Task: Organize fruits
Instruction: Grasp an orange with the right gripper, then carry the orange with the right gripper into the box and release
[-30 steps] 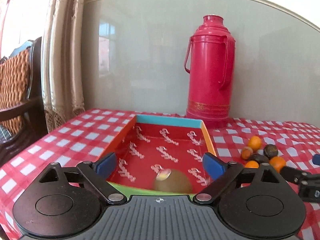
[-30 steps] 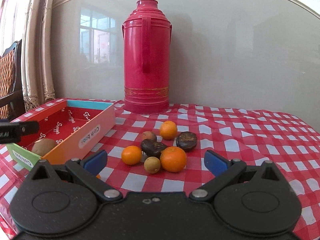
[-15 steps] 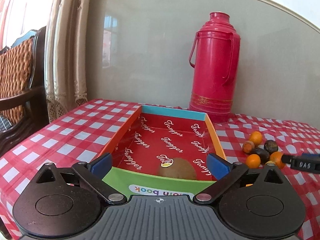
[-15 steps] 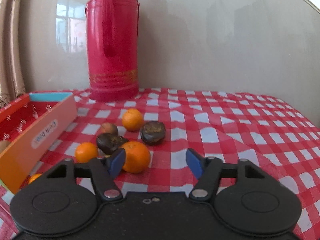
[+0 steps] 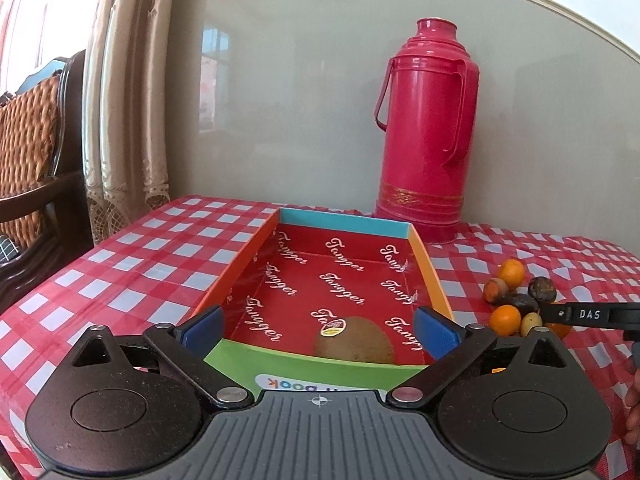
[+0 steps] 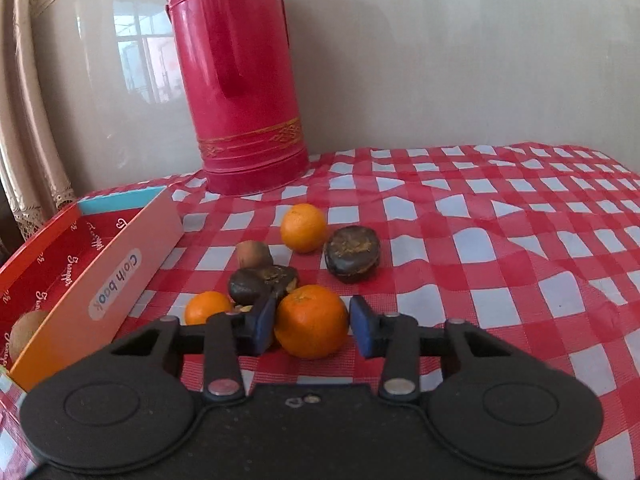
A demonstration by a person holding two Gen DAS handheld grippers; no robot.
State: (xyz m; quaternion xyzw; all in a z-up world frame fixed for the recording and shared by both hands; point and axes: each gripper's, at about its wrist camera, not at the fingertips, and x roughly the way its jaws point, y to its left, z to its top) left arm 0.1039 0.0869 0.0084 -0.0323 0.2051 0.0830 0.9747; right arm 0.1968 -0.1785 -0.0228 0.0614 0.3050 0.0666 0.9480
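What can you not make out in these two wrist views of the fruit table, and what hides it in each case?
- Left wrist view: the kiwi's lower part, behind the box's green wall.
- Left wrist view: the big orange, hidden by the right gripper.
- Right wrist view: whether both pads press the big orange.
- Right wrist view: a small yellowish fruit, hidden behind one pad.

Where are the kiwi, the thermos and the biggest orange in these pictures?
kiwi (image 5: 354, 346): left wrist view, on its brown skin below the sticker.
thermos (image 6: 240, 80): right wrist view, on its red body.
biggest orange (image 6: 311, 320): right wrist view, on its front peel.
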